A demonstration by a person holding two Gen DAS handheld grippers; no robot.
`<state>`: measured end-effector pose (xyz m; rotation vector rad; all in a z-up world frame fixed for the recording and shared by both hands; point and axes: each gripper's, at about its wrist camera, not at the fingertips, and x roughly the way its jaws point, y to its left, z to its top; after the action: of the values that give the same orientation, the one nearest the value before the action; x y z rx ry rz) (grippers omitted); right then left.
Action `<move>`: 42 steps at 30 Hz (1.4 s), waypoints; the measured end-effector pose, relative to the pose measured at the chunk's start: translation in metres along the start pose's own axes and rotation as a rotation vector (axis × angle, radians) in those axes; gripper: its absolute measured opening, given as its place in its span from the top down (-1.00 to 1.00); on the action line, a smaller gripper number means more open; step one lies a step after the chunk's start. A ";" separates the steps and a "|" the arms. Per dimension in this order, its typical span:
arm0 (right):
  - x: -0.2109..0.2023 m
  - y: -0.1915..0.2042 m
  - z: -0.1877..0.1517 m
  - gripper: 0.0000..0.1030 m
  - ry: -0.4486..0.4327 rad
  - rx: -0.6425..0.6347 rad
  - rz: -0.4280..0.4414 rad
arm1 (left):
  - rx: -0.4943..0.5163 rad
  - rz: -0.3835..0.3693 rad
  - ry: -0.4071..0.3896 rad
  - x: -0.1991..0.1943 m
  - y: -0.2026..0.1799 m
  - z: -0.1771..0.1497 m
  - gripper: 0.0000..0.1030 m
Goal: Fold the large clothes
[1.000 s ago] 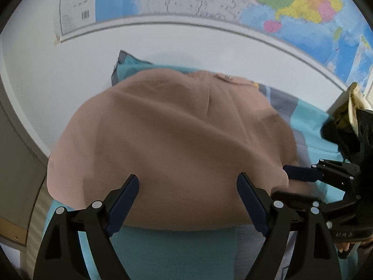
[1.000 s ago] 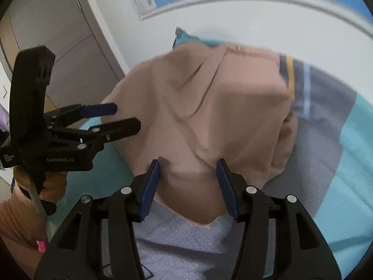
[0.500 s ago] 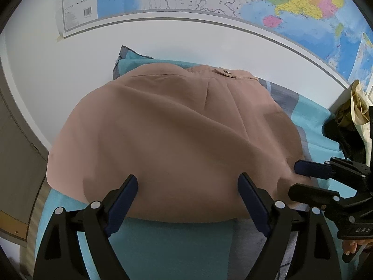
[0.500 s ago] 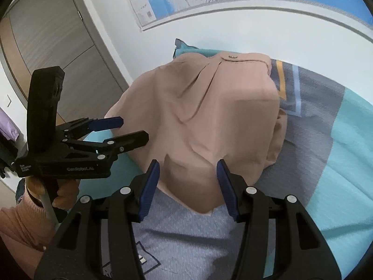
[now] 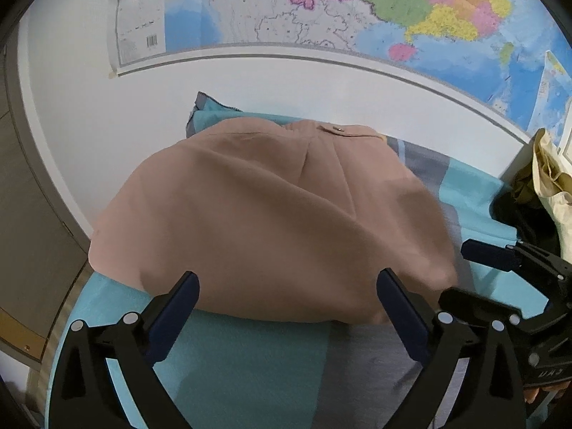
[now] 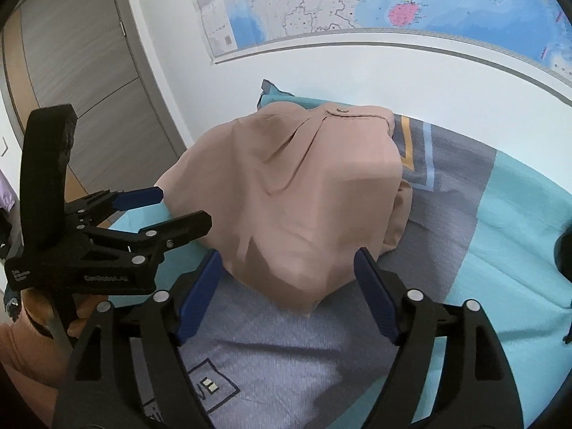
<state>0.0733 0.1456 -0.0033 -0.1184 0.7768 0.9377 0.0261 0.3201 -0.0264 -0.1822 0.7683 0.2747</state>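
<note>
On the teal and grey bedspread (image 5: 250, 364), against the white wall at the far side, lies the tan garment (image 5: 271, 221), folded into a broad mound with a small snap button near its far edge; its near hem points toward the cameras in the right wrist view (image 6: 307, 214); the left gripper (image 5: 286, 296) stands wide, its jaws opening, blue pads over the near hem with no cloth pinched between them; the right gripper (image 6: 286, 286) has its jaws opening too, spread either side of the hem's corner, gripping nothing; a large map (image 5: 357, 10) hangs on the wall above; at far right a beige bag (image 5: 550, 178) sits by the bed; a grey door (image 6: 89, 71) stands at left.
</note>
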 end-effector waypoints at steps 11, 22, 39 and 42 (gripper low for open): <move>-0.024 0.006 -0.010 -0.83 -0.074 -0.006 -0.036 | 0.000 0.045 -0.054 -0.019 -0.013 -0.007 -0.86; -0.040 0.014 -0.023 -0.89 -0.124 -0.028 -0.099 | -0.030 0.087 -0.077 -0.033 -0.020 -0.018 -0.86; -0.063 0.018 -0.042 -0.89 -0.146 0.031 -0.039 | -0.058 0.112 -0.116 -0.057 -0.024 -0.034 -0.86; -0.067 0.020 -0.045 -0.89 -0.155 0.023 -0.041 | -0.054 0.109 -0.113 -0.058 -0.027 -0.036 -0.86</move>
<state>0.0101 0.0935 0.0121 -0.0408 0.6396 0.8882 -0.0287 0.2747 -0.0090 -0.1744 0.6599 0.4056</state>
